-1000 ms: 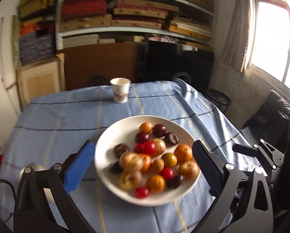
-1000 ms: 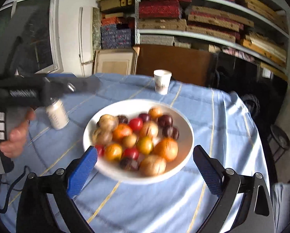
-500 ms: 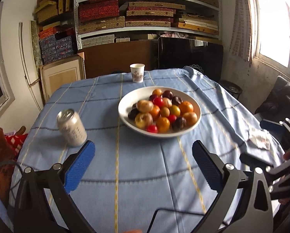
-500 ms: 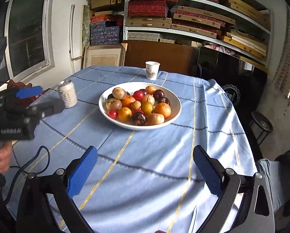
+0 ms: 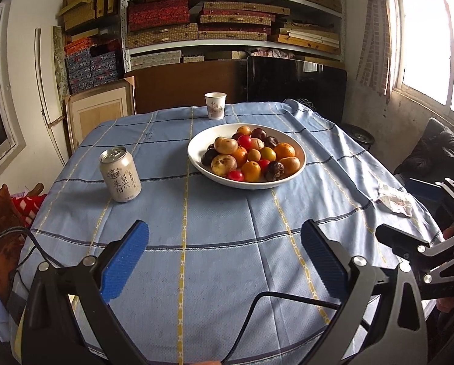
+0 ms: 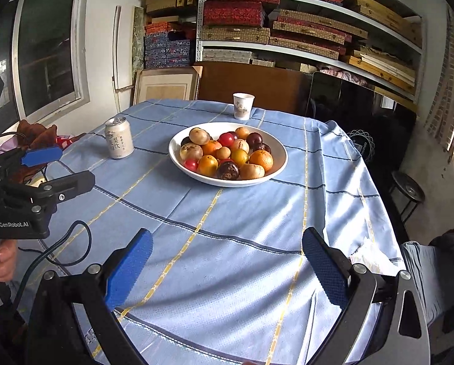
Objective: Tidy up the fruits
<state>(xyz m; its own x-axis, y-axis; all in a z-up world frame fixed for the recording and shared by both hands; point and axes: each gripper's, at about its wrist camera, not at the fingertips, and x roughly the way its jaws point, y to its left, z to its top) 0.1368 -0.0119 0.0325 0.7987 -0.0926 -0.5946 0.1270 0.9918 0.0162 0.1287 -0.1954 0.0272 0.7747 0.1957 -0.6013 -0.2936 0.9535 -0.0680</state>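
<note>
A white bowl (image 5: 300,155) (image 6: 280,152) sits mid-table on a blue striped cloth, piled with several small fruits: oranges (image 5: 284,150) (image 6: 261,160), red tomatoes (image 5: 236,175), dark plums (image 6: 228,170) and brownish round fruits (image 5: 225,145). My left gripper (image 5: 225,258) hangs open over the near part of the cloth, well short of the bowl, with nothing between its blue pads. The right gripper (image 6: 227,263) is likewise open and empty above the near cloth. Each gripper shows at the edge of the other's view.
A drink can (image 5: 120,174) (image 6: 119,137) stands left of the bowl. A paper cup (image 5: 215,109) (image 6: 243,106) is at the table's far edge. Crumpled paper (image 5: 396,202) lies near the right edge. A black cable (image 6: 71,243) trails over the near left. Shelves stand behind.
Both grippers have drawn back from right over the bowl to the near side of the table, so the bowl looks smaller and the can, cup and table edges have come into view.
</note>
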